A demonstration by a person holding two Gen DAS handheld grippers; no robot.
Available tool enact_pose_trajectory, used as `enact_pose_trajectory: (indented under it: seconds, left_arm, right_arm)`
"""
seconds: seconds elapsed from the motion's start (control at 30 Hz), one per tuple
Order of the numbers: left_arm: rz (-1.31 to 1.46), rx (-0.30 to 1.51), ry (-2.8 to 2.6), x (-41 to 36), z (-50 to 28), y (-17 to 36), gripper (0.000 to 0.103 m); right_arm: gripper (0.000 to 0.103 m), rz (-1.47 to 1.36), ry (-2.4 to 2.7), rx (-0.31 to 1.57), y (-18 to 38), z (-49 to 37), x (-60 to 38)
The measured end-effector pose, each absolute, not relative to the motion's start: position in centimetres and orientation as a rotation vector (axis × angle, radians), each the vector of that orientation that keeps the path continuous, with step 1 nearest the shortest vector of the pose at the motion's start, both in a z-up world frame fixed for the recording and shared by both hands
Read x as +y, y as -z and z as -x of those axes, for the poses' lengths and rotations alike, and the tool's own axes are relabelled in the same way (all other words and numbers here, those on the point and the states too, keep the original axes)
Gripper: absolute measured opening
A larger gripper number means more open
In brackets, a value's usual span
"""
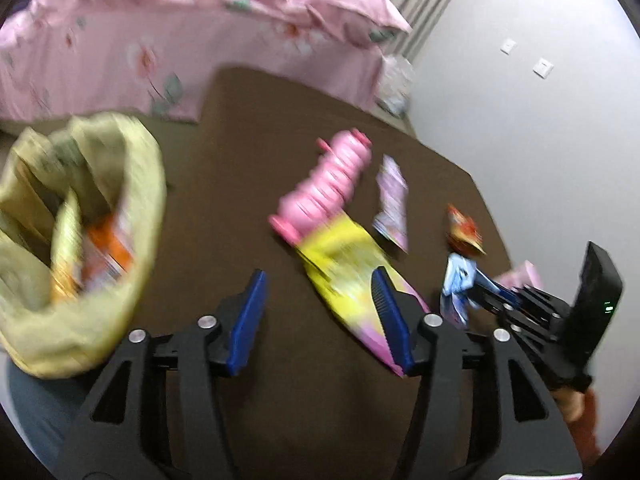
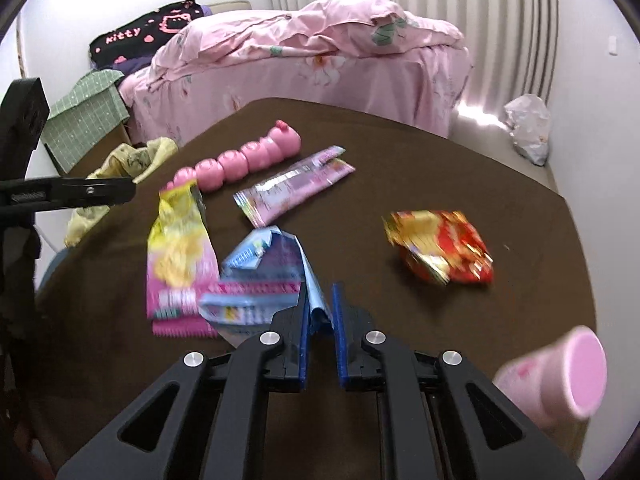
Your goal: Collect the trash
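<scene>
A yellow trash bag (image 1: pixel 92 240) stands open at the left of the brown table (image 1: pixel 248 160), with orange packets inside. My left gripper (image 1: pixel 320 284) is open and empty, between the bag and a yellow-pink wrapper (image 1: pixel 344 264). My right gripper (image 2: pixel 322 300) is shut on a light blue wrapper (image 2: pixel 260 276), which also shows in the left wrist view (image 1: pixel 456 280). On the table lie the yellow-pink wrapper (image 2: pixel 176 256), a pink foil packet (image 2: pixel 296 184), a red-gold snack bag (image 2: pixel 440 248), a pink bumpy plastic strip (image 2: pixel 240 160) and a pink cup (image 2: pixel 560 376) on its side.
A bed with pink bedding (image 2: pixel 304 52) stands behind the table. A white plastic bag (image 2: pixel 528 128) lies on the floor by the curtain. A green checked box (image 2: pixel 88 116) sits at the left. The bag (image 2: pixel 124 168) hangs at the table's left edge.
</scene>
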State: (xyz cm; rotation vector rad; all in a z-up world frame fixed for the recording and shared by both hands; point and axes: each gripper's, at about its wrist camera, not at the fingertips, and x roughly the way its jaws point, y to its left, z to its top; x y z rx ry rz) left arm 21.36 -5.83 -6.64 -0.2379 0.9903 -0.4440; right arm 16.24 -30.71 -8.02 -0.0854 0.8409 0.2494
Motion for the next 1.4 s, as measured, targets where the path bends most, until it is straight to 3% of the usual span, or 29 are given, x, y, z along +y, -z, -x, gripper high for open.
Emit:
enact_pose_trajectory:
  seconds: [0.2, 0.43, 0.47, 0.5, 0.57, 0.7, 0.93, 1.2, 1.4]
  left_arm:
    - [0.128, 1.044, 0.500, -11.2, -21.2, 8.5, 0.057]
    - [-0.042, 0.898, 0.528, -15.5, -22.6, 7.7, 0.059]
    - [-0.049, 0.891, 0.496, -15.4, -22.4, 7.4, 0.059]
    - [-0.022, 0.901, 0.490, -15.1, -22.2, 7.2, 0.059]
    - [0.034, 0.931, 0.502, -14.5, -21.6, 6.9, 0.060]
    - [-0.036, 0.959, 0.511, -15.6, -18.6, 7.3, 0.061]
    - [-0.343, 0.884, 0.449, -19.2, -16.7, 9.3, 0.061]
    - [-0.228, 0.900, 0.348, -12.9, -18.0, 8.6, 0.061]
    - [-0.162, 0.907, 0.353, -11.4, -17.8, 7.8, 0.061]
  right_arm:
    - [0.011, 0.054, -0.218, 0.848, 8.6, -13.5, -32.2]
    - [0.012, 0.013, -0.263, 0.875, 9.3, -10.5, -33.4]
    - [0.017, 0.005, -0.254, 0.862, 9.2, -10.0, -33.7]
    - [0.032, -0.009, -0.245, 0.845, 9.0, -9.5, -34.1]
    - [0.050, -0.054, -0.247, 0.812, 8.7, -8.6, -34.9]
    - [0.059, -0.106, -0.222, 0.812, 8.9, -7.3, -36.0]
    - [0.059, -0.062, -0.240, 0.899, 10.1, -6.9, -35.1]
    - [0.059, -0.058, -0.234, 0.943, 9.7, -7.7, -34.5]
    - [0.059, -0.073, -0.236, 0.753, 6.6, -10.0, -32.9]
